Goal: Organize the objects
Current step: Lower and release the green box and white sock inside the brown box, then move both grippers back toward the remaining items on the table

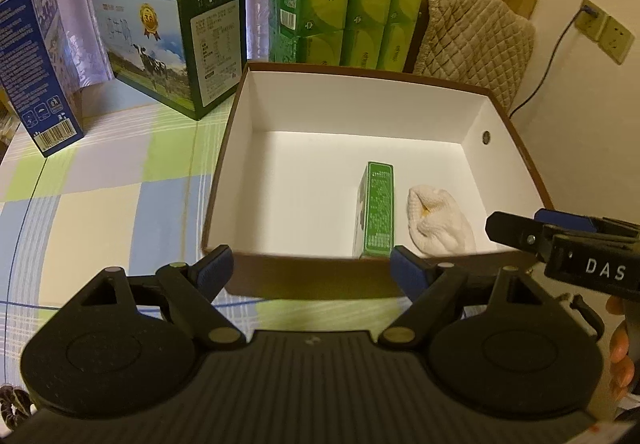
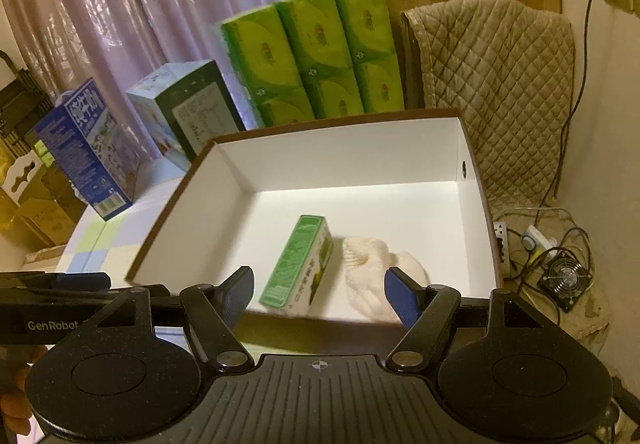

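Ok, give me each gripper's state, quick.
Left gripper: open, holding nothing, in front of the box.
Right gripper: open, holding nothing, at the box's near edge.

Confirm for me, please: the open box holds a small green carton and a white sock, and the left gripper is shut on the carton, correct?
Not quite: in the left wrist view the left gripper is open and empty, outside the open box. The small green carton and white sock lie inside.

Black left tongs (image 1: 312, 268) and right tongs (image 2: 320, 296) carry blue pads, brass-coloured pivot screws, ribbed housings.
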Motion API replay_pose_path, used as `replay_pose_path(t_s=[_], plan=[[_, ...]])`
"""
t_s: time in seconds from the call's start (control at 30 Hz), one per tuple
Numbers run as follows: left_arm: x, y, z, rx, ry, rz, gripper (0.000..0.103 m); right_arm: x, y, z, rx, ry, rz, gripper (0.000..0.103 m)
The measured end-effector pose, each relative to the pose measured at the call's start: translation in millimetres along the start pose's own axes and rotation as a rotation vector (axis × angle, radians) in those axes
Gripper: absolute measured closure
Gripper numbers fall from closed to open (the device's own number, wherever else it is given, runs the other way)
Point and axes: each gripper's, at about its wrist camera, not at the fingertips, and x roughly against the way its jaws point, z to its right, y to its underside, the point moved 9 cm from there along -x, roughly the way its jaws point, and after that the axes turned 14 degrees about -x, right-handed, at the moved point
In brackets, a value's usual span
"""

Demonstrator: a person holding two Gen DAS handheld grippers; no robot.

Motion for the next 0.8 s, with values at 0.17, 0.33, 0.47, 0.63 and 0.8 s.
replay_pose_path(t_s=[0.17,0.33,0.47,0.63,0.8], plan=[[24.6,15.7,-3.6,-0.019,0.027,0.025,0.019,24.2,17.9,-15.0,-0.013,0.005,0.021,0.034],[47.8,37.1,-14.5,-0.026,0.040,0.040,0.019,41.6,39.5,-28.8,-0.017,0.005,0.025,0.034],[64.4,56.0,-29.8,-0.015,0.041,0.044,0.019,50.6,58.5,-39.3,-0.012,0.012,0.020,0.034],[81.6,77.4,-48.5,-0.003,0.036,0.046,0.019,59.9,78.8,-51.0,-0.015,0.015,0.012,0.034],[94.8,101.1,-63.6,0.016,0.039,0.032,0.019,65.2,95.4,-65.3,0.004,0.010,-0.001,0.034]])
